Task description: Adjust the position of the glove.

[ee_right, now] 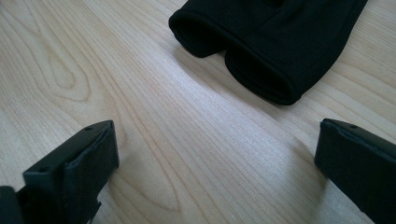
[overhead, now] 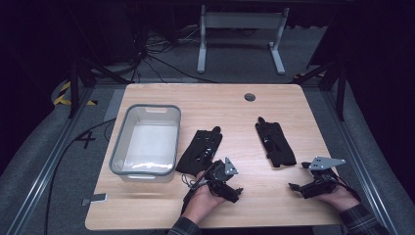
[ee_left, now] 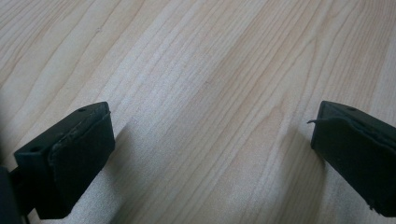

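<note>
**High view: both grippers wide, gloves waiting**

Right gripper (overhead: pixel 299 187) jaws spread, nothing between them; its glove (ee_right: pixel 275 42) lies just ahead. I'd go for the cuff edge. Left gripper (overhead: pixel 234 192) is also wide, beside the other glove (overhead: pixel 200 151), near the tub (overhead: pixel 120 147).

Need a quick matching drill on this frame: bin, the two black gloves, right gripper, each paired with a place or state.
Things:
1. grey bin
2. left glove
3. right glove
4. right gripper

Places or states:
a. jaws open, nothing between them
b. lies right of table centre
c. stands at the table's left side
d. lies just right of the bin

Pairs: 1-c, 2-d, 3-b, 4-a
</note>
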Demonstrator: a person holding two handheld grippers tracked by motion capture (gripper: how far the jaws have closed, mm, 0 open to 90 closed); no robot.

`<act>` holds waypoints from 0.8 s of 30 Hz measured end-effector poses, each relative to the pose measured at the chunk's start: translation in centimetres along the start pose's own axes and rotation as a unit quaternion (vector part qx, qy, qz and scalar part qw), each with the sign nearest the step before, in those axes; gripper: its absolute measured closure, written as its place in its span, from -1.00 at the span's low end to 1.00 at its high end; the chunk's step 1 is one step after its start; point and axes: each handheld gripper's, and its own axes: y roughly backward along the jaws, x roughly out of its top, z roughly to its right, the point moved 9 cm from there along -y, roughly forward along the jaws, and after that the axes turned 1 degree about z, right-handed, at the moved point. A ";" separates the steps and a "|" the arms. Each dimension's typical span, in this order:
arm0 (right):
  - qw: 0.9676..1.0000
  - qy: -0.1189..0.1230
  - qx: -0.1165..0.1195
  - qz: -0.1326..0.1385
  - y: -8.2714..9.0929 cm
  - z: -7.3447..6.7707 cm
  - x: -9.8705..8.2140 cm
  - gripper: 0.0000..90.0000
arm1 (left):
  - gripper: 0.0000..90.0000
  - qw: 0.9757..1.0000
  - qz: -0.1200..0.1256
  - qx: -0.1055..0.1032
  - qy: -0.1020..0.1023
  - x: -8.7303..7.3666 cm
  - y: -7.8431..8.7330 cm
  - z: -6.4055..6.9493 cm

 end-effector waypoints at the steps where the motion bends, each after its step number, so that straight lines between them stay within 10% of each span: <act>1: 1.000 0.000 0.000 0.000 0.0 0.0 0.0 -1.00 | -1.00 1.000 0.000 0.000 0.001 0.0 0.0 0.0; 24: 0.999 0.011 0.037 -0.003 0.6 0.5 2.9 -0.27 | -1.00 1.000 0.001 0.002 0.004 0.0 0.0 0.1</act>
